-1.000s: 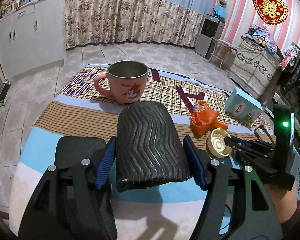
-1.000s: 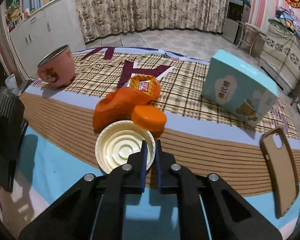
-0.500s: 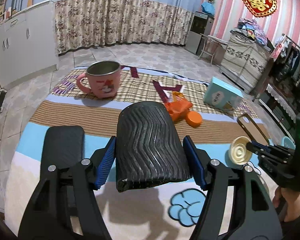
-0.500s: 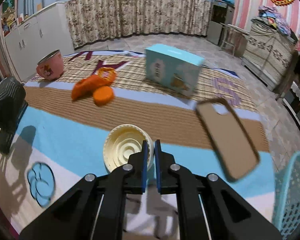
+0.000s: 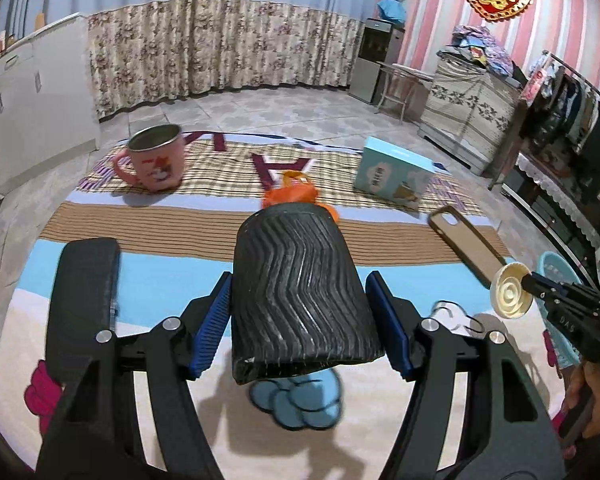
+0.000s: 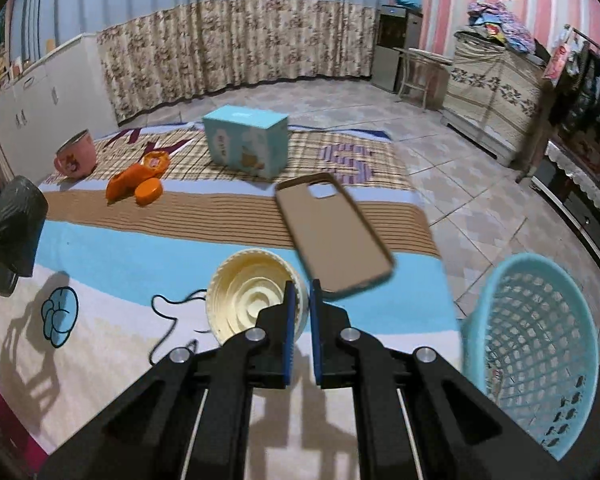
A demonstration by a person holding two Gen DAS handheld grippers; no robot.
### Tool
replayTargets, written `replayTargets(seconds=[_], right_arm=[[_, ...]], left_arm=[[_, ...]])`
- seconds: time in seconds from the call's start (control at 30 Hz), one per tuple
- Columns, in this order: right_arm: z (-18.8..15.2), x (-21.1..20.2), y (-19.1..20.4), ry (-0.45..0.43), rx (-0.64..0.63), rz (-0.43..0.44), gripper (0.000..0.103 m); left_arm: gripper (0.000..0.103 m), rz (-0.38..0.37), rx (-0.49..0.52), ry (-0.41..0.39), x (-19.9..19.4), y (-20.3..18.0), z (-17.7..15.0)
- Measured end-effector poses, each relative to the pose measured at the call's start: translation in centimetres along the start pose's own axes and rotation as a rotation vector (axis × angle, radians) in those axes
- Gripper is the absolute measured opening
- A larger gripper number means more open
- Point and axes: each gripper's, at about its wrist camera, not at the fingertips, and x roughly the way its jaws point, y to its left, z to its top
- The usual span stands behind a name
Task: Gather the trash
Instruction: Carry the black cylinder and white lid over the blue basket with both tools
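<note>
My left gripper (image 5: 298,300) is shut on a black ribbed cup (image 5: 300,288), lifted above the mat; the cup (image 6: 10,224) also shows at the left edge of the right wrist view. My right gripper (image 6: 300,300) is shut on the rim of a cream round lid (image 6: 252,300), held above the mat's right part. That lid (image 5: 511,290) and the right gripper (image 5: 530,280) appear at the right of the left wrist view. A light blue mesh basket (image 6: 536,340) stands on the floor just right of the mat. Orange wrapper trash (image 6: 134,180) with an orange cap (image 6: 148,192) lies farther back.
A pink mug (image 5: 154,160), a blue carton (image 6: 246,142) and a brown phone case (image 6: 332,232) lie on the striped mat (image 6: 140,264). A black flat object (image 5: 86,280) lies left of the cup. Tiled floor, cabinets and curtains surround the mat.
Both grippers have swung to the right over the mat while holding their objects. The right gripper carried the lid from beside the orange trash toward the basket, which has come into view.
</note>
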Motion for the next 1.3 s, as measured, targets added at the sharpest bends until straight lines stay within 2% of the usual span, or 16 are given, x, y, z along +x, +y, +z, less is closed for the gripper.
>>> replayTargets(seconds=[0.33,0.6,0.93,1.1,1.3], right_arm=[[-0.7,-3.5,-5.6,-0.042,0.081,-0.062,0.007],[-1.9,-4.7,-9.6,-0.057,0.147,-0.097,0.007],[-4.2,-6.7,-17.1,-0.086,0.257,-0.178,0.007],[-5.1,-7.5,-20.7,-0.096,0.300,-0.222,0.007],[-6.1,-7.9,-23.9,-0.111,0.347,-0.259,0.007]], left_arm=[[0.065,-0.075,0.044,0.001,0.2,-5.7,-1.0],[0.065,-0.107,0.121,0.007,1.0,-10.9,-1.5],[0.065,-0.192,0.242,-0.012,1.4,-19.9,-2.2],[0.065,-0.258,0.286,-0.008,1.9,-24.6,-2.9],[0.065,-0.316,0.335,-0.030,2.1,-29.4,-3.8]])
